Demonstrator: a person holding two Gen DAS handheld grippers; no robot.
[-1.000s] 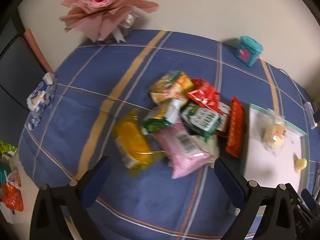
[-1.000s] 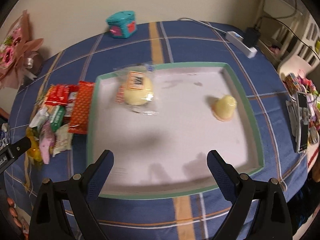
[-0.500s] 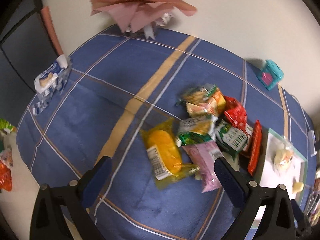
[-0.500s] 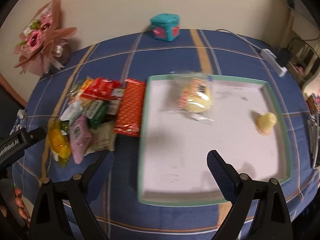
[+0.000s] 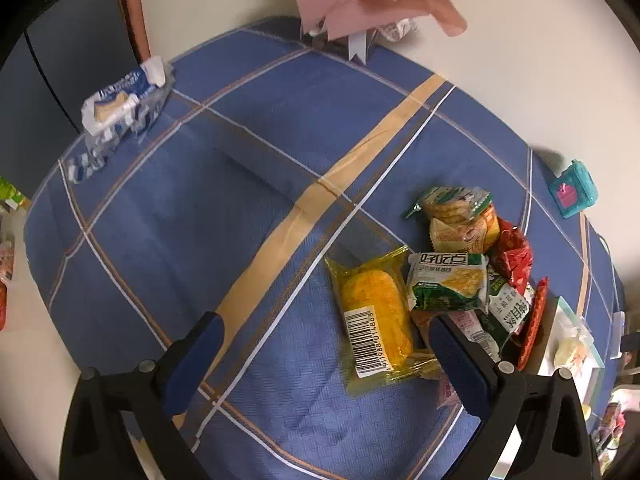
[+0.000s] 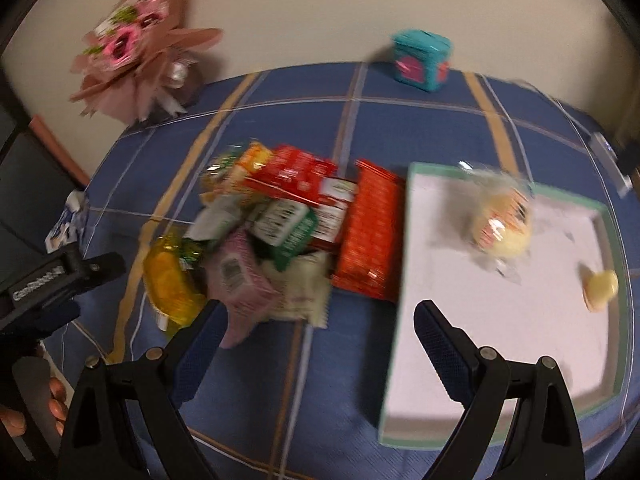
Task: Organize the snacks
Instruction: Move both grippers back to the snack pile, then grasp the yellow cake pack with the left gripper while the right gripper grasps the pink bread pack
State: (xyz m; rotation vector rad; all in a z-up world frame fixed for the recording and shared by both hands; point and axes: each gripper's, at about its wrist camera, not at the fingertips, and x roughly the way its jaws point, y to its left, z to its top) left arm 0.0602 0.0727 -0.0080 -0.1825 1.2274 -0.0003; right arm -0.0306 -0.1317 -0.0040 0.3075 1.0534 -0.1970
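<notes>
Both claws spread wide, empty: left claw [image 5: 326,354], right claw [image 6: 320,330]. Crinkly snack packets [image 6: 280,236] heaped mid-tabletop, touching the shallow green-rimmed tray [image 6: 400,308]; yellow packet [image 5: 374,314] at the heap's left edge. Bare plaid cloth [image 5: 180,220] left of it.

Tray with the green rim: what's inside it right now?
The tray holds a clear-wrapped round bun and a small yellow jelly cup; the jaws cover its near edge.

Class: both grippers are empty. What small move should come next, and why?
Probably bring the open left gripper rightward and down around the yellow cake packet: it lies at the pile's near edge, outside the tray, which holds only two snacks.
</notes>
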